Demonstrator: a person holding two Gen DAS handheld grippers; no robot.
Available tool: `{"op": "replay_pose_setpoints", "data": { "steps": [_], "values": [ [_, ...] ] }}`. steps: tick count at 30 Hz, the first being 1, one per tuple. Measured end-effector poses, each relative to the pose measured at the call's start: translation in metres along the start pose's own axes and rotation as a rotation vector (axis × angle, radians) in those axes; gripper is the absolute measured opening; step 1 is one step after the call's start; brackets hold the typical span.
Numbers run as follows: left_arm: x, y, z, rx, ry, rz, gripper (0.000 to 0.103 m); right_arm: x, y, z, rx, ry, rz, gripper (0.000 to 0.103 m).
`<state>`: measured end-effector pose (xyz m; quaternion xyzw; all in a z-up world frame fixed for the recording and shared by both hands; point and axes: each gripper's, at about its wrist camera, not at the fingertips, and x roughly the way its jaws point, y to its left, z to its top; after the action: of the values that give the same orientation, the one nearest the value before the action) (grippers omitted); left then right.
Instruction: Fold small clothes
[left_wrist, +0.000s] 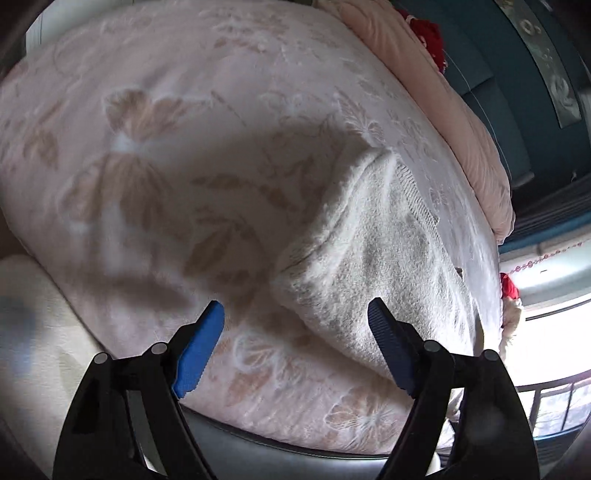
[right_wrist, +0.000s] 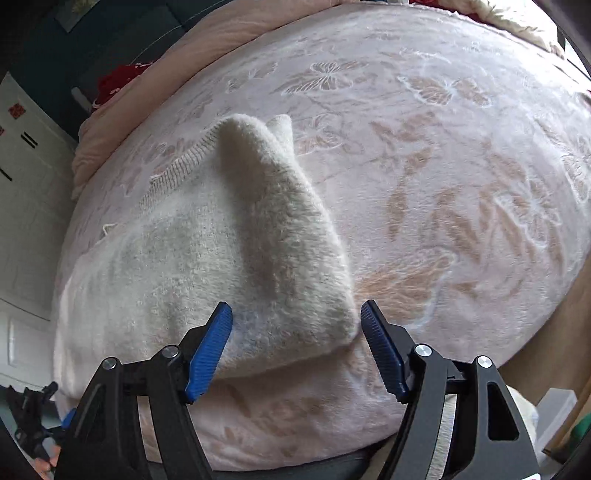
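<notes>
- The bed (right_wrist: 461, 177) fills both views, covered in a pale pink fleece blanket (left_wrist: 147, 166) with a butterfly and leaf pattern; a plain pink quilt (left_wrist: 461, 122) is bunched along its far edge
- The white fluffy garment (right_wrist: 207, 258), a small knitted piece with a ribbed hem (right_wrist: 177, 166), lies on the blanket near the bed's near edge, to the right in the left wrist view (left_wrist: 369, 251) and to the left of centre in the right wrist view
- One part of it, a long tapering flap (right_wrist: 280, 229) (a sleeve or a side panel, I cannot tell which), already lies folded over the body of the garment, so I judge the first fold done and the rest still open: the other side looks flat and unfolded, and no final halving shows yet
- The right gripper (right_wrist: 295, 314) hangs just above the wide near end of that flap, its blue pads spread apart, holding nothing
- The left gripper (left_wrist: 295, 310) hovers over the garment's near left corner, pads likewise wide apart and empty
- A red item (left_wrist: 430, 40) sits small by the quilt, well apart from the work
</notes>
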<state>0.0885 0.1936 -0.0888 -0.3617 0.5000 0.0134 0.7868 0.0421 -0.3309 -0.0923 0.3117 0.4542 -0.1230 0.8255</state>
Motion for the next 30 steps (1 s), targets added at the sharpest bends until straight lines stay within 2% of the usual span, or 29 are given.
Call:
{"op": "replay_pose_setpoints", "data": {
  "steps": [1, 3, 4, 5, 7, 9, 10, 11, 13, 15, 17, 18, 20, 22, 24, 25, 26, 28, 30],
  "values": [
    [0.008, -0.004, 0.003, 0.001, 0.010, -0.011, 0.078, 0.003, -0.001, 0.003, 0.017, 0.008, 0.014, 0.071],
    [0.022, -0.011, 0.006, 0.001, 0.026, -0.031, 0.072, 0.007, 0.001, 0.011, 0.064, 0.000, 0.053, 0.046],
    [0.030, -0.013, 0.009, -0.019, 0.049, -0.036, 0.045, 0.007, -0.001, 0.012, 0.084, 0.003, 0.092, 0.030],
    [0.035, -0.013, 0.013, -0.050, 0.073, -0.022, 0.031, 0.005, -0.001, 0.019, 0.109, -0.001, 0.118, 0.026],
    [0.025, -0.011, 0.015, -0.103, 0.067, -0.056, 0.022, -0.016, 0.003, 0.028, 0.095, -0.043, 0.165, 0.023],
    [0.000, -0.019, 0.016, -0.041, 0.041, -0.058, 0.017, -0.041, 0.004, 0.027, 0.056, -0.053, 0.188, 0.021],
    [-0.013, -0.021, 0.015, -0.012, 0.032, -0.052, 0.009, -0.052, 0.005, 0.025, 0.029, -0.046, 0.196, 0.021],
    [-0.026, -0.022, 0.013, 0.013, 0.030, -0.045, 0.008, -0.061, 0.005, 0.021, -0.011, -0.040, 0.182, 0.021],
    [-0.043, -0.017, 0.005, 0.030, 0.064, -0.043, 0.008, -0.070, 0.000, 0.007, -0.086, -0.024, 0.103, 0.021],
    [-0.041, -0.015, -0.009, 0.088, 0.104, 0.005, 0.009, -0.055, -0.017, -0.007, -0.120, 0.046, 0.046, 0.024],
    [-0.026, -0.011, -0.027, 0.174, 0.135, 0.077, 0.010, -0.032, -0.038, -0.023, -0.082, 0.118, 0.004, 0.033],
    [-0.020, -0.011, -0.034, 0.189, 0.147, 0.094, 0.011, -0.032, -0.045, -0.025, -0.041, 0.118, 0.015, 0.036],
    [-0.025, -0.012, -0.040, 0.179, 0.129, 0.074, 0.013, -0.051, -0.051, -0.025, 0.018, 0.057, 0.020, 0.039],
    [-0.046, -0.022, -0.038, 0.194, 0.072, 0.052, 0.019, -0.080, -0.045, -0.019, 0.001, -0.041, -0.048, 0.041],
    [-0.067, -0.039, -0.035, 0.233, -0.016, 0.055, 0.033, -0.102, -0.026, -0.012, -0.067, -0.122, -0.032, 0.028],
    [-0.077, -0.053, -0.033, 0.264, -0.074, 0.062, 0.040, -0.107, -0.013, -0.009, -0.107, -0.139, -0.013, 0.010],
    [-0.083, -0.067, -0.033, 0.291, -0.113, 0.050, 0.042, -0.106, 0.008, -0.002, -0.161, -0.143, 0.012, 0.005],
    [-0.081, -0.099, -0.030, 0.369, -0.131, -0.003, 0.043, -0.098, 0.055, -0.003, -0.274, -0.113, 0.086, 0.004],
    [-0.065, -0.129, -0.032, 0.434, -0.114, -0.014, 0.043, -0.079, 0.100, -0.007, -0.374, -0.081, 0.133, 0.004]
  ]
}}
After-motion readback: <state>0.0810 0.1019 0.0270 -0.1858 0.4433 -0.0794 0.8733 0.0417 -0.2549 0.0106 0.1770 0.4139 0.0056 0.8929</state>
